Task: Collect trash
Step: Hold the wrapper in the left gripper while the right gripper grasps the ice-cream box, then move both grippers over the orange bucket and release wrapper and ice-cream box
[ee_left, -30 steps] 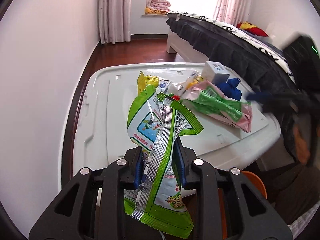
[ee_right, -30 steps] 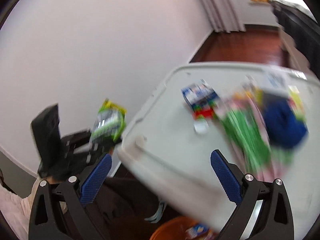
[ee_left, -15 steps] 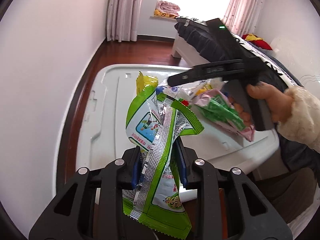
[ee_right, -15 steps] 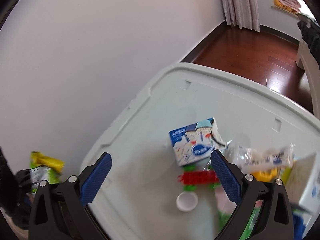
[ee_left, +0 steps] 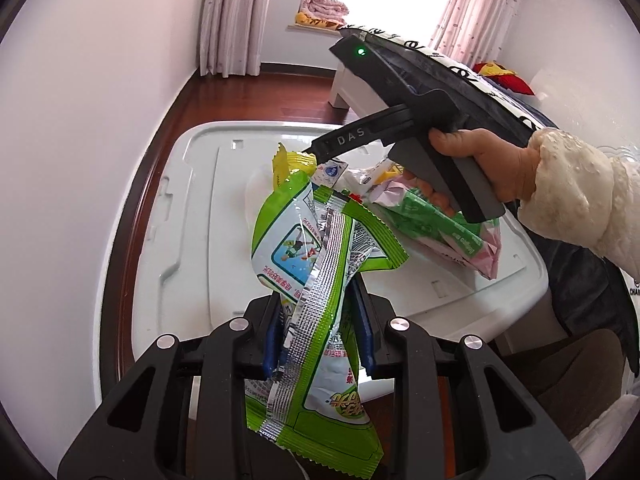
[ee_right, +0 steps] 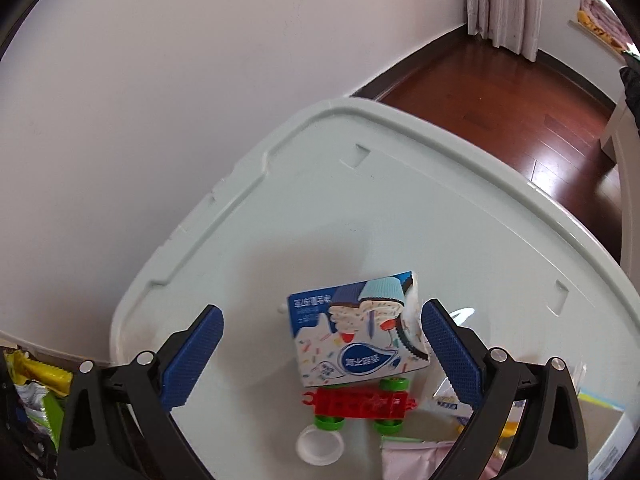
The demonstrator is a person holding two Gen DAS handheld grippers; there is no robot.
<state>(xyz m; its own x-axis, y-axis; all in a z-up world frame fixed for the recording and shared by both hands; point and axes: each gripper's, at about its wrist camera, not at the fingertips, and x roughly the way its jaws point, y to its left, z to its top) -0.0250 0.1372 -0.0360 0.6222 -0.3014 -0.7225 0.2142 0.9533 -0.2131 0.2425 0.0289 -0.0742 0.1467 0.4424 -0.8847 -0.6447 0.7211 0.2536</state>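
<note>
Bin lid (ee_right: 460, 216), white wall (ee_right: 180, 80), wooden floor (ee_right: 520, 92)

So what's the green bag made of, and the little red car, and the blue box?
Green bag: thin plastic film with a silvery foil-looking inside; it is shiny and crinkled. Red car: probably hard moulded plastic, glossy, with green wheels. Blue box: likely printed cardboard, with flat faces and folded edges.

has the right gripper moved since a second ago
Yes. The right gripper has swung left across the white lid, from over the pink-green bag side to the blue carton, which now sits between its open fingers.
</note>
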